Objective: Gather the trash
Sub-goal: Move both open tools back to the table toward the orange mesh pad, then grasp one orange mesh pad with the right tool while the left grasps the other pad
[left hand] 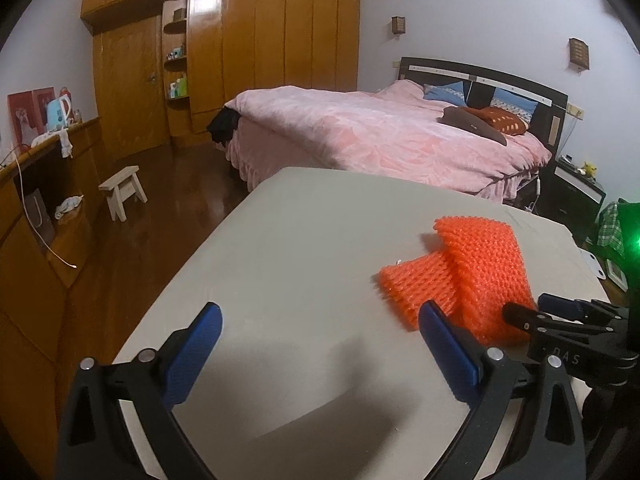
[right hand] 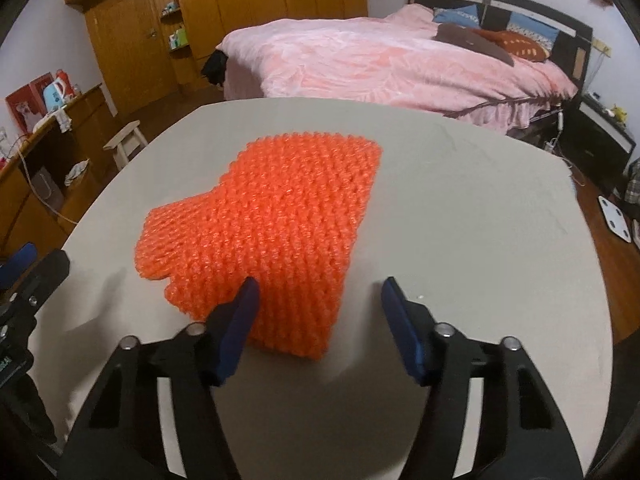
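The orange foam net lies flat on the beige table, towards its middle. The right gripper hovers over the net's near end, jaws spread wide. The left gripper hangs open above bare tabletop, just beside the net.

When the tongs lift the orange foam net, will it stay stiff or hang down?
The orange foam net probably flops: it already lies bent on the table. Its open mesh suggests it is light and squashes easily. The ribbed surface likely grips well, so slipping seems unlikely.
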`<state>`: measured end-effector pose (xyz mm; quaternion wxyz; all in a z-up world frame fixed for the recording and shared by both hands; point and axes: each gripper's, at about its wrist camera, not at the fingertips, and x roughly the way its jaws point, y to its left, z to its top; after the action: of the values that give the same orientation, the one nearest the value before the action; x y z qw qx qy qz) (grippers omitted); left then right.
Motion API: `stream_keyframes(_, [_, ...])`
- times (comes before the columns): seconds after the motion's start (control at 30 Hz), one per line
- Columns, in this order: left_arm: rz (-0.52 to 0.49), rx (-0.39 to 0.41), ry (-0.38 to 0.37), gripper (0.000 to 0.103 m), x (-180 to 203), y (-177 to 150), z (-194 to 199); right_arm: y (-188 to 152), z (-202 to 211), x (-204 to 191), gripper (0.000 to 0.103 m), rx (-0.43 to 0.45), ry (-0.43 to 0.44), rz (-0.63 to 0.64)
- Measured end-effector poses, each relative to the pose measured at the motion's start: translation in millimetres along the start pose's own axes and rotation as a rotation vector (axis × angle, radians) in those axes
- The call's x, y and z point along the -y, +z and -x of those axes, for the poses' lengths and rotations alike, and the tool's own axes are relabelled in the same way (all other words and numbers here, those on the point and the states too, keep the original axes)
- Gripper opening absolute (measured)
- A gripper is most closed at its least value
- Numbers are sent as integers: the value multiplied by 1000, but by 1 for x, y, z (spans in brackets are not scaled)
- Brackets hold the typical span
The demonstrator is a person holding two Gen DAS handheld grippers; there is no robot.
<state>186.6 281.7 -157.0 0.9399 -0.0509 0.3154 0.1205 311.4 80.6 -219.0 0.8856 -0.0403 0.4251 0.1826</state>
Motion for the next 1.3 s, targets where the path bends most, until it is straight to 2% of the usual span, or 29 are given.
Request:
stream_keyframes(0.07, [-2,-3,2,97,0,-1,-1,-1,1,-2,40,2,28,13])
stream_keyframes(0.2, [-10,-10,5,97,3,-1,-3,-3,4,-7,27,14,45,38])
stream_keyframes(0.27, [-16,-13,4,97,5,-1,-3,-3,7,-9,15,25,51,46])
stream_keyframes(0.67, [-36,-13,-31,97,33,4,-5,3,42,13,11,97,108,25])
stream_keyframes(0.87, [-59,-17,-44,96,50,8,-14,4,58,39,11,127,43,10])
stream_keyframes(1.13, [-40,-86,-69,95,63,13,-44,-1,57,77,11,116,-22,-36])
stream_keyframes(1.3, [-42,-136,-80,89,69,14,-60,-10,48,88,11,96,-32,-52])
